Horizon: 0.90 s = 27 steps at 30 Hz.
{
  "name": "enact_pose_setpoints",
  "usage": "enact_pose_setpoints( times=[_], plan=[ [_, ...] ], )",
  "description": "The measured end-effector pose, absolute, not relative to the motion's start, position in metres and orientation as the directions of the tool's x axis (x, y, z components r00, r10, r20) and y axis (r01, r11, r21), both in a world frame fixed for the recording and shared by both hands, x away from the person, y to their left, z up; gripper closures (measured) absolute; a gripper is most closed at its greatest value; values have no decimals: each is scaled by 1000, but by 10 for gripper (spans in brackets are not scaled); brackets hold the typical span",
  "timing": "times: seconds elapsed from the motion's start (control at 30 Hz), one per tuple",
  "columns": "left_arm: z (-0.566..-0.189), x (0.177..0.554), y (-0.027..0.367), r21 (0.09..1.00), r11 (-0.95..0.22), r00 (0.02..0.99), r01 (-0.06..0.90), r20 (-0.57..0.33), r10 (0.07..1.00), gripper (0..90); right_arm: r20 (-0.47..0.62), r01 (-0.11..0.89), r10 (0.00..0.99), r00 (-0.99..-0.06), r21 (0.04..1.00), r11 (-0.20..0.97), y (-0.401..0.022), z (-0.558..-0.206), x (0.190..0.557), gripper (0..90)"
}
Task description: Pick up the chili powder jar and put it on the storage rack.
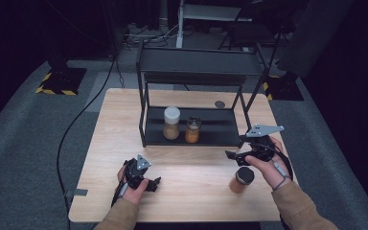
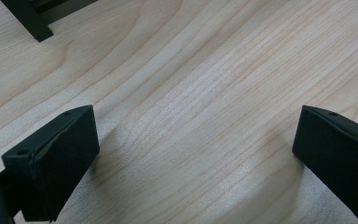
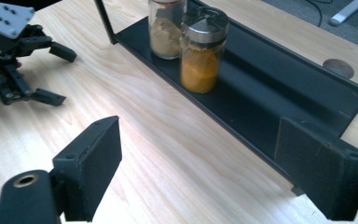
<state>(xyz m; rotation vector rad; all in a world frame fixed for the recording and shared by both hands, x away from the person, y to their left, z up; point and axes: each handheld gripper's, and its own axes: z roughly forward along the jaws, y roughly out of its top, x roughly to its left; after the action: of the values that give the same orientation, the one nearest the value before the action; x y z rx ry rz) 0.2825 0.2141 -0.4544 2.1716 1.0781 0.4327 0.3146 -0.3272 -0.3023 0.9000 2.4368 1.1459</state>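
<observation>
Jar (image 1: 242, 180): short, brown-filled with a dark lid, upright on the table (image 1: 191, 187) just below the right gripper (image 1: 235, 156), whose jaws gape empty. Left gripper (image 1: 154, 184) rests released. Farther, two jars (image 1: 182, 124) stand on the rack (image 1: 191, 134).

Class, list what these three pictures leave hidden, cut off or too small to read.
- White-lidded jar: lid cut off by the right gripper view's top edge.
- Jar on the table: high view, labels too small.
- Rack: left gripper view, one foot, rest cut off.
- Round disc: too small to identify.
</observation>
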Motion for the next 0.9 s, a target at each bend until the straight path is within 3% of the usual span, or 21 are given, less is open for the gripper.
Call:
enact_pose_setpoints(
  times=[0.9],
  plan=[
    [-455, 281, 213, 691, -434, 603, 578, -3, 798, 0, 6, 455, 681, -732, 748, 483, -342, -344, 273, 142]
  ],
)
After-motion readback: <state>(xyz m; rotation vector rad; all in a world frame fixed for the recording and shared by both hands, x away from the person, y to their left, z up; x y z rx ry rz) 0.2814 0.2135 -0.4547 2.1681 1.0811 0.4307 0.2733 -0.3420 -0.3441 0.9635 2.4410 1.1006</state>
